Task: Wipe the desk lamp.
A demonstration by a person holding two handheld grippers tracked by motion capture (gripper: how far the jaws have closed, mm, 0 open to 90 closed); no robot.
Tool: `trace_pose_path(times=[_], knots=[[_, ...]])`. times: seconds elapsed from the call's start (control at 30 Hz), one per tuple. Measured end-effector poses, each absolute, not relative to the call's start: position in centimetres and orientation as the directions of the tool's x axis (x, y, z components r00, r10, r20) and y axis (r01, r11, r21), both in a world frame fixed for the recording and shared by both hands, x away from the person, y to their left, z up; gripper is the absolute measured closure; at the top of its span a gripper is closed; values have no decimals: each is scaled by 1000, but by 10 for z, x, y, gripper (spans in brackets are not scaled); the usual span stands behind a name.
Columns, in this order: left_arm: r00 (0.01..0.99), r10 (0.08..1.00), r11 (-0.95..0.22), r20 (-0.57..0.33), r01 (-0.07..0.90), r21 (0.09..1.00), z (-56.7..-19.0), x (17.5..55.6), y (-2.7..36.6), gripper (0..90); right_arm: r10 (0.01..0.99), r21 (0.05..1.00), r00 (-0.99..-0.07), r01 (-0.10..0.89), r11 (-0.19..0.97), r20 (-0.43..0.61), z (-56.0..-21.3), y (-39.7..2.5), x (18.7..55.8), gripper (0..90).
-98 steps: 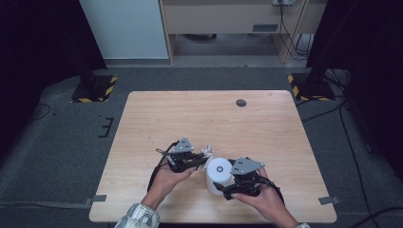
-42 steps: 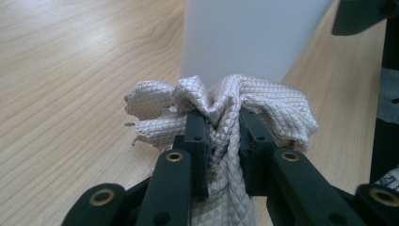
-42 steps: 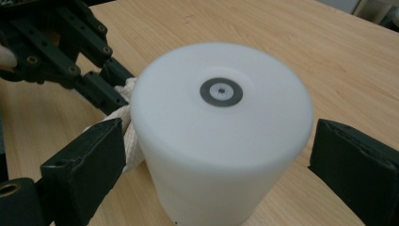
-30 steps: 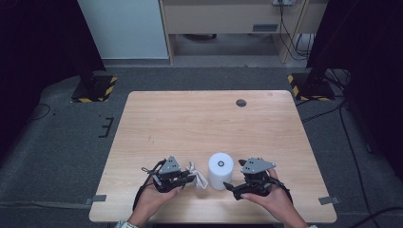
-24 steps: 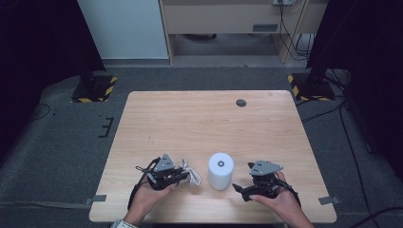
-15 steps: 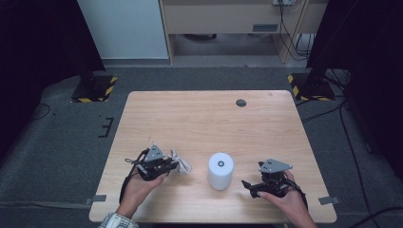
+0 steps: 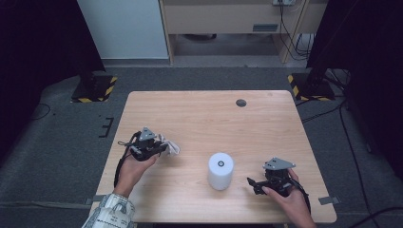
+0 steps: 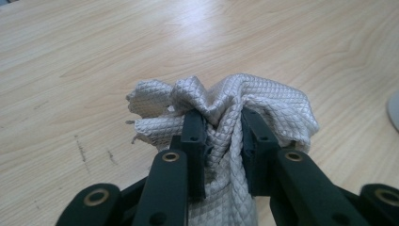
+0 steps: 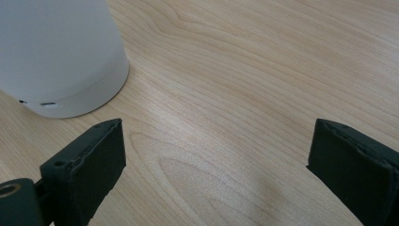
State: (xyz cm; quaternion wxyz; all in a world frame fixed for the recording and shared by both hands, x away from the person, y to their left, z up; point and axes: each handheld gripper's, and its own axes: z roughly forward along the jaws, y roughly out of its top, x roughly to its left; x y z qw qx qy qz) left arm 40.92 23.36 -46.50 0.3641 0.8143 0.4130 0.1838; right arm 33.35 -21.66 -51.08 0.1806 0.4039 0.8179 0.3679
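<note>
A white cylinder (image 7: pixel 220 170) with a dark dot on its top stands upright on the wooden table (image 7: pixel 209 118), near the front middle. Its lower wall (image 9: pixel 56 61) fills the upper left of the right gripper view. My left gripper (image 7: pixel 161 148) is at the table's left, shut on a bunched grey quilted cloth (image 7: pixel 169 144); the cloth (image 8: pixel 226 113) is pinched between the two black jaws and spills forward past them. My right gripper (image 7: pixel 251 184) rests right of the cylinder with its jaws wide apart and bare wood between them.
A small dark round disc (image 7: pixel 241 102) lies near the table's far edge. Grey carpet surrounds the table, with yellow-black striped stand feet (image 7: pixel 95 88) at the far left and another striped foot (image 7: pixel 306 85) at the far right. A white cabinet (image 7: pixel 123 28) stands behind.
Both hands drew away from the cylinder. The left gripper carried the cloth left and farther up the table; the right gripper let go of the cylinder and moved right.
</note>
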Motion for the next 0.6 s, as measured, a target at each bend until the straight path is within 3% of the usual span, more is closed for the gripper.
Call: trace_pose_path(times=[0.6], knots=[[492, 870, -329, -7, 593, 735, -485, 425, 247, 717, 793, 737, -609, 538, 409, 4, -513, -215, 333, 50]])
